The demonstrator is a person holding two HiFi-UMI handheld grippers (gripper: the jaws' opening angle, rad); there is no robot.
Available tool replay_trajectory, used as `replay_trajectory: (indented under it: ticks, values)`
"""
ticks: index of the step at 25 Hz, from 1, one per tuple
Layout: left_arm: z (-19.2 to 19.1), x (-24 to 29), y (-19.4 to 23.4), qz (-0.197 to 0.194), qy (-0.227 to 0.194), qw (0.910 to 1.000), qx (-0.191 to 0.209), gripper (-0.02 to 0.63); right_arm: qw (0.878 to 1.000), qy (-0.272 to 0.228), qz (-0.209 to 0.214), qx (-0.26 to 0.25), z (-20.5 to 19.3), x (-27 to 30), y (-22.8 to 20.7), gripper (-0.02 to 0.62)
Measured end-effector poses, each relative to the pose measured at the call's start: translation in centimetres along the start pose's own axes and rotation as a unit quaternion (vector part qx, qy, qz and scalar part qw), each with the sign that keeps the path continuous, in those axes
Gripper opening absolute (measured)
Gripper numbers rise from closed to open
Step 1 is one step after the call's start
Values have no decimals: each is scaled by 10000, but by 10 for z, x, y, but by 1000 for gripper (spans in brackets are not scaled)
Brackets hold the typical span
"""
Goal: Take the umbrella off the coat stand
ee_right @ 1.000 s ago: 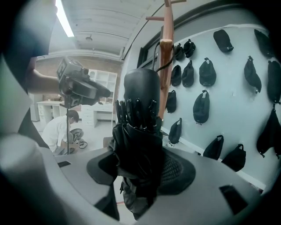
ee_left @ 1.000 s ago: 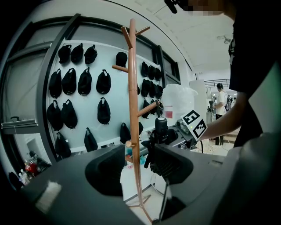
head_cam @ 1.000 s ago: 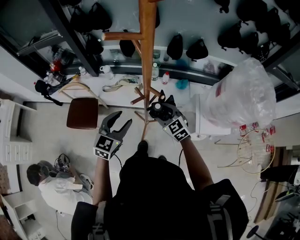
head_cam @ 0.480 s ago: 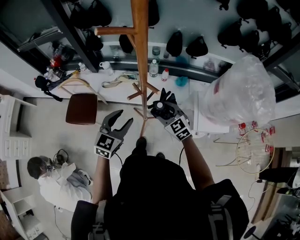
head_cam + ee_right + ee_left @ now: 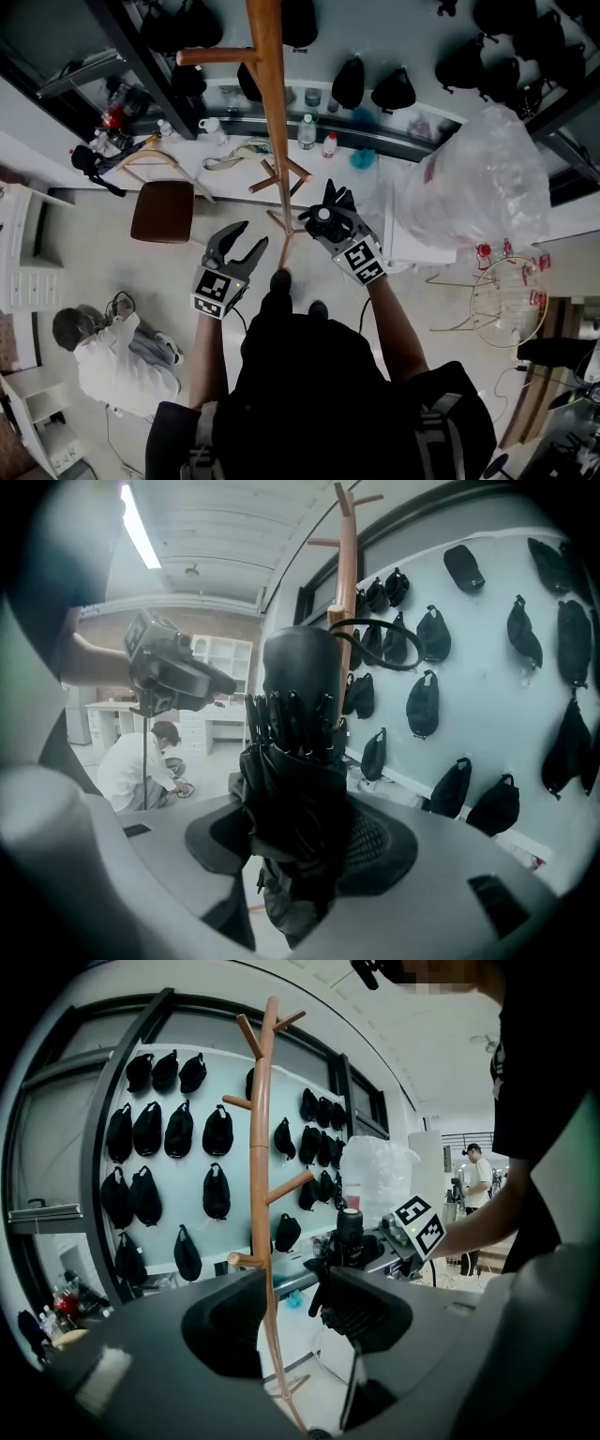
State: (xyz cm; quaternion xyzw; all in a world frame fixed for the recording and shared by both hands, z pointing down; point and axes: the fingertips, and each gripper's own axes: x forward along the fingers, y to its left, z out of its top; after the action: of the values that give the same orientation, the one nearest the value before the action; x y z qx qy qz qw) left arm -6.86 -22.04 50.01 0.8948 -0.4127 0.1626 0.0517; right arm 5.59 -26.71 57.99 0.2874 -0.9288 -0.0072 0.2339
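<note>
— Black fabric, folded and upright, pinched between the fingers [image 5: 386,844] of the right gripper [image 5: 334,204]: the umbrella [image 5: 295,789], near the coat stand [image 5: 270,112], just right of its pole. Off the pegs already?

— Looks so from above: apart from the pole and from the lower pegs [image 5: 262,183]. Cannot tell about the strap loop [image 5: 380,641] at the handle, though; drawn right across the pole in the right gripper view.

— So how to finish cleanly?

— Firm grip on the folded canopy, no harder squeeze. Draw nearer and to the right, away from the pole, level, without tipping the handle toward any peg. Watch the loop and stop at the first tug.

— And the left gripper [image 5: 249,238]?

— Fingers spread, nothing between them, with only the pole framed far beyond. Best placed low and left of the stand, ready to steady a rocking pole.
</note>
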Motion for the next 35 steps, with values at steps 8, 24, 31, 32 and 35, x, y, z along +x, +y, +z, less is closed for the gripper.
replay_trajectory:
  ticks: [8, 24, 31, 32, 35]
  values:
    - [-2, 0, -21, 48, 11, 10000, -15, 211, 9999, -56, -5, 84, -13, -17, 1, 229]
    - [-2, -14, -59, 290, 2, 9996, -15, 210, 9998, -163, 64, -3, -26, -48, 16, 229]
    - [-2, -17, -80, 324, -35, 9995, -20, 210, 9998, -156, 91, -42, -34, -66, 21, 229]
    - [-2, -17, -83, 325, -37, 9995, -19, 210, 9998, -155, 93, -45, -36, -69, 22, 229]
    - [-1, -16, -92, 317, -37, 9995, -6, 210, 9998, -151, 72, -55, -40, -78, 21, 229]
